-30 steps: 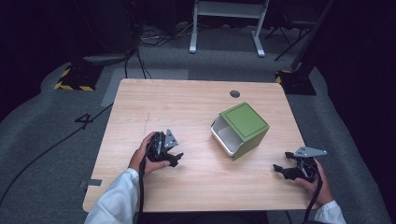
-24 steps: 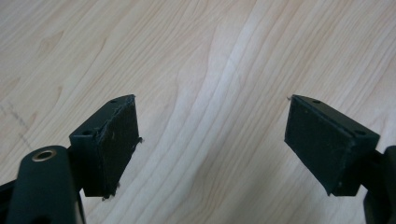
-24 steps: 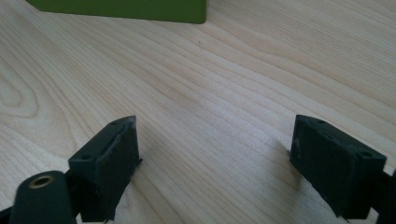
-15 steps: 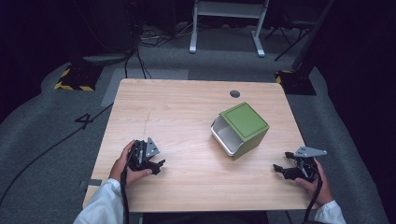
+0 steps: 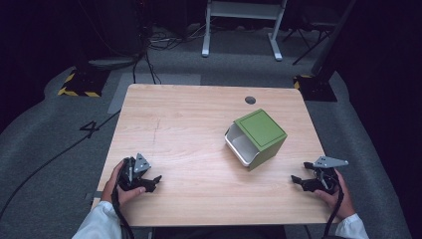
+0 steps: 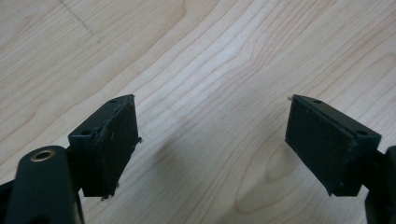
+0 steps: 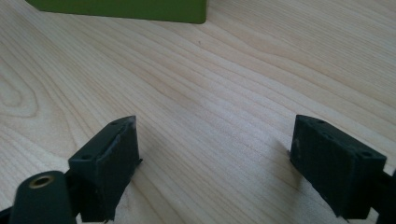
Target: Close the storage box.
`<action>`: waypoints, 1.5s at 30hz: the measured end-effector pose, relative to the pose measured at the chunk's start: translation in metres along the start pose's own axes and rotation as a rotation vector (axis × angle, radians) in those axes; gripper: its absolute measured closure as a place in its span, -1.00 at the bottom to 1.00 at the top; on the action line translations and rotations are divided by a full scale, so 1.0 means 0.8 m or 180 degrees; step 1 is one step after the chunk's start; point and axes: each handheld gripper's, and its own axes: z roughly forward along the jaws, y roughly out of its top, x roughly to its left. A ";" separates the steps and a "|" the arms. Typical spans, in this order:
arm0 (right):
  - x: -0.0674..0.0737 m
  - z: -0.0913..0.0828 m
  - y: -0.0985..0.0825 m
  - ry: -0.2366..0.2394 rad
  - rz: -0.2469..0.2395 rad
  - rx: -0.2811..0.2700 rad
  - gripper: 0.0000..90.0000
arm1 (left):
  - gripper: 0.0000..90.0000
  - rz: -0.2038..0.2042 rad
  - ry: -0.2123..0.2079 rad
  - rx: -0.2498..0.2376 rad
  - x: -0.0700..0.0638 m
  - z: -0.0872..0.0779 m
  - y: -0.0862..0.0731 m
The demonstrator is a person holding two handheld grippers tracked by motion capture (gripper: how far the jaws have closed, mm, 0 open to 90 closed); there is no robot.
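A green box (image 5: 259, 137) with a white inside lies on its side right of the table's middle, its opening facing left. Its green wall (image 7: 126, 9) lines the top edge of the right gripper view. My left gripper (image 5: 149, 181) rests low at the front left of the table, held by a hand, open with bare wood between its jaws (image 6: 210, 144). My right gripper (image 5: 300, 181) sits at the front right, also open over bare wood (image 7: 215, 158), a short way from the box.
The wooden table (image 5: 199, 119) has a dark round cable hole (image 5: 250, 100) near its far edge. Beyond it lie grey carpet, cables, a white frame (image 5: 241, 27) and a black-and-yellow striped block (image 5: 79, 84).
My left gripper has drawn back to the left and toward the front edge of the table. The right gripper and the box have stayed put.
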 end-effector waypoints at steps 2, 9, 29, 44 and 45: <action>0.000 0.000 0.000 -0.0001 0.0000 0.0000 -0.66 | -0.61 -0.0069 -0.0013 0.0016 0.003 -0.001 -0.006; 0.000 0.000 0.000 -0.0004 0.0003 -0.0003 -0.66 | -0.59 -0.0463 -0.0027 -0.0047 0.015 -0.007 -0.028; 0.001 0.000 0.000 -0.0010 -0.0019 -0.0008 -0.66 | -0.66 -0.0587 -0.0022 -0.0105 0.017 -0.004 -0.032; 0.001 0.000 0.000 -0.0009 -0.0017 -0.0007 -0.65 | -0.66 -0.0584 -0.0038 -0.0110 0.017 -0.004 -0.032; 0.001 0.000 0.000 -0.0008 -0.0016 -0.0007 -0.65 | -0.66 -0.0583 -0.0038 -0.0110 0.017 -0.004 -0.032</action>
